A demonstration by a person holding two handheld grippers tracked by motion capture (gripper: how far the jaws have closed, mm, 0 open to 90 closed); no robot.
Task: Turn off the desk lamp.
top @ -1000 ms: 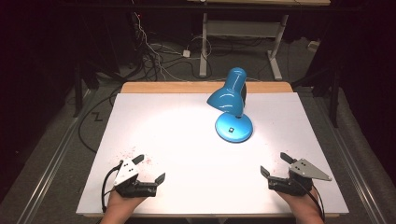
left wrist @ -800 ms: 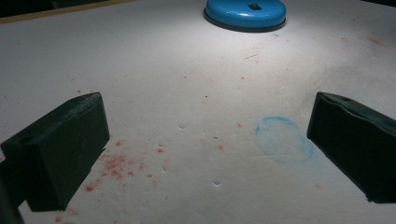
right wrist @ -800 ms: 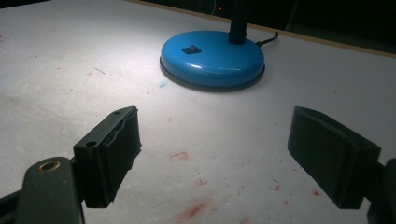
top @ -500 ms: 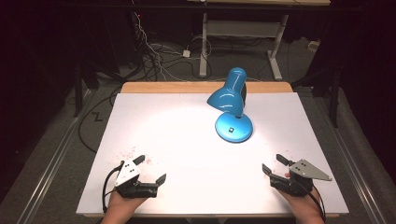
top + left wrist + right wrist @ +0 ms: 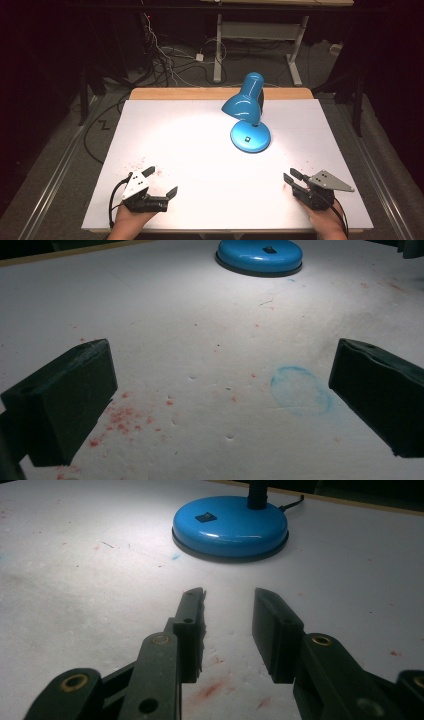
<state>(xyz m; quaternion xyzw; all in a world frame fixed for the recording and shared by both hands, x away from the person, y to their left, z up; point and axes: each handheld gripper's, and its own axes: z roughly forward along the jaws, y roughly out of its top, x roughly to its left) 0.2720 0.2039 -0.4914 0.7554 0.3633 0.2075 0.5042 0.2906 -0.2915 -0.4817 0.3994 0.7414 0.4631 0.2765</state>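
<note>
A blue desk lamp (image 5: pixel 250 136) stands lit on the white table top (image 5: pixel 190 150), right of centre toward the far side, with its shade (image 5: pixel 243 104) tilted left. My left gripper (image 5: pixel 161 181) rests near the front left edge, open wide with nothing between its jaws (image 5: pixel 220 385). My right gripper (image 5: pixel 291 175) sits near the front right edge, pointing at the lamp's round base (image 5: pixel 230 525). Its jaws (image 5: pixel 229 605) have just been closing and stand a narrow gap apart, with nothing between them.
Red specks and a faint blue ring mark (image 5: pixel 300 390) stain the table in front of the left gripper. A wooden strip (image 5: pixel 200 94) runs along the far edge. Cables (image 5: pixel 165 55) and table legs lie on the dark floor beyond.
The right gripper's jaws have drawn much closer together. Both hands and the lamp stay where they were.
</note>
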